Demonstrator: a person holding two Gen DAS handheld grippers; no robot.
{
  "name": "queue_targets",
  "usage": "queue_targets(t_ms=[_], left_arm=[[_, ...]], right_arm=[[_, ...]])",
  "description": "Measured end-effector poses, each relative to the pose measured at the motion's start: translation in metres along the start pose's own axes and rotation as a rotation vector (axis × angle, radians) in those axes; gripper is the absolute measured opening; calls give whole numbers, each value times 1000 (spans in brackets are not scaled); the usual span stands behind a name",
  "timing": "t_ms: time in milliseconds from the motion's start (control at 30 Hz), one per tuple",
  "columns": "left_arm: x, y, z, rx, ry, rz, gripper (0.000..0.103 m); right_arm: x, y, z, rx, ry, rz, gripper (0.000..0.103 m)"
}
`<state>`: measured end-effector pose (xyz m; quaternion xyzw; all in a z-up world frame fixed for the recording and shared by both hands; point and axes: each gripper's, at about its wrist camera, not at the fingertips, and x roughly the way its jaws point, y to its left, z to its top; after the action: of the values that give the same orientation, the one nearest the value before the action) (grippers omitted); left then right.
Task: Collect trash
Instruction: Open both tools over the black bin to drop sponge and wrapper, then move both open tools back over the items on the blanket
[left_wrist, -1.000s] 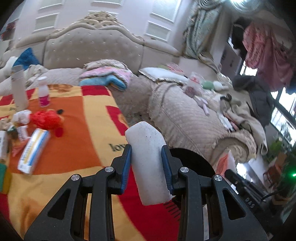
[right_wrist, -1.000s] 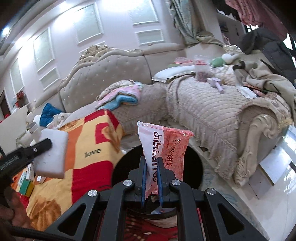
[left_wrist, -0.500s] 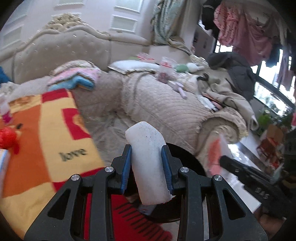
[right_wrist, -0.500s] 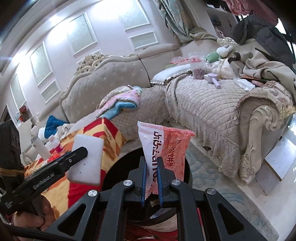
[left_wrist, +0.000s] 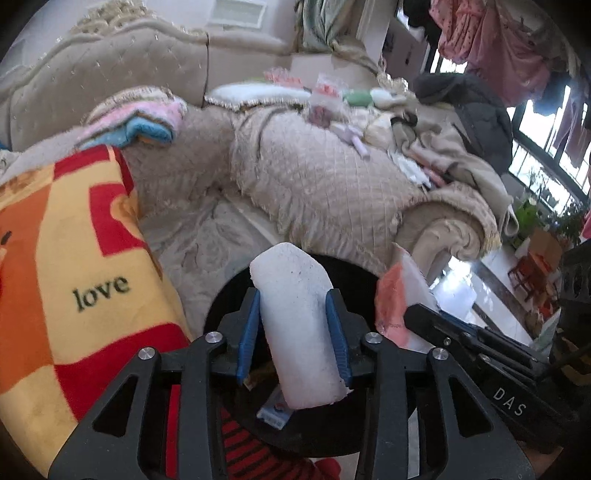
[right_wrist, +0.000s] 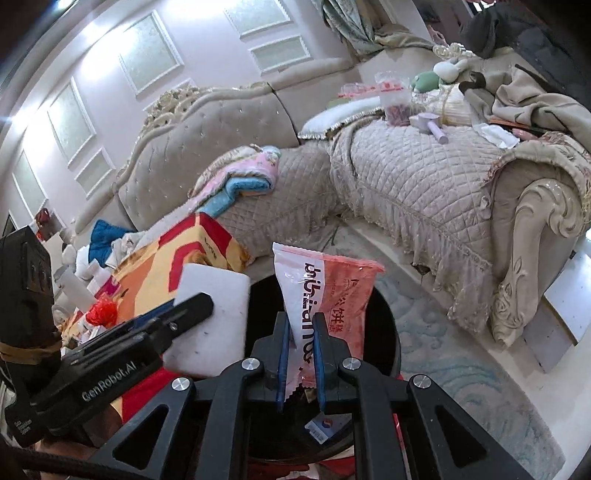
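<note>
A white foam block (left_wrist: 295, 332) stands between the blue pads of my left gripper (left_wrist: 293, 299). The jaws are opening, but both pads still touch the block. It hangs over the black round bin (left_wrist: 354, 266). My right gripper (right_wrist: 301, 321) has a pink and white snack wrapper (right_wrist: 332, 288) between its pads. Its jaws are also opening, with the wrapper still upright over the bin (right_wrist: 384, 332). A small blue and white packet (right_wrist: 325, 424) lies inside the bin. The grippers sit side by side; the right gripper (left_wrist: 417, 314) shows in the left wrist view.
A table under an orange, yellow and red blanket (left_wrist: 74, 258) stands left of the bin, with bottles and red trash (right_wrist: 101, 312) on it. A beige quilted sofa (right_wrist: 424, 192) strewn with clothes runs behind and to the right. A pale carpet (right_wrist: 461, 369) lies around the bin.
The left gripper swung right from the blanket-covered table and sank over the bin, next to the right gripper. Both pairs of pads now stand slightly wider around their loads.
</note>
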<state>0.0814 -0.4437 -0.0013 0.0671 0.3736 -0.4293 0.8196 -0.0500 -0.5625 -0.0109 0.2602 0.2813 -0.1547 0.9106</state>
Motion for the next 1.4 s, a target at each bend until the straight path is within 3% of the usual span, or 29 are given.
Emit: queue_targets(t_ms=[133,567,900,1167,1400], left_arm=[[0,7,-2,-43,22,12,55],[-33,50,-3,-241,-16,-5,56],[-84,62,-19,-217,-100,25,58],[-165,93,-36,-185,-208,148,64],[-275,201,-80,-238,-244,361,68]], right_arm=[[1,-1,-1,21,0,15,21],[-8,15,-1,38,-29,-29,26],[-19,56,-12,-54,-41,-77,27],[-28,91,-21,-53,-66,-24,28],[-22,138,-31,-119,-74,69,34]])
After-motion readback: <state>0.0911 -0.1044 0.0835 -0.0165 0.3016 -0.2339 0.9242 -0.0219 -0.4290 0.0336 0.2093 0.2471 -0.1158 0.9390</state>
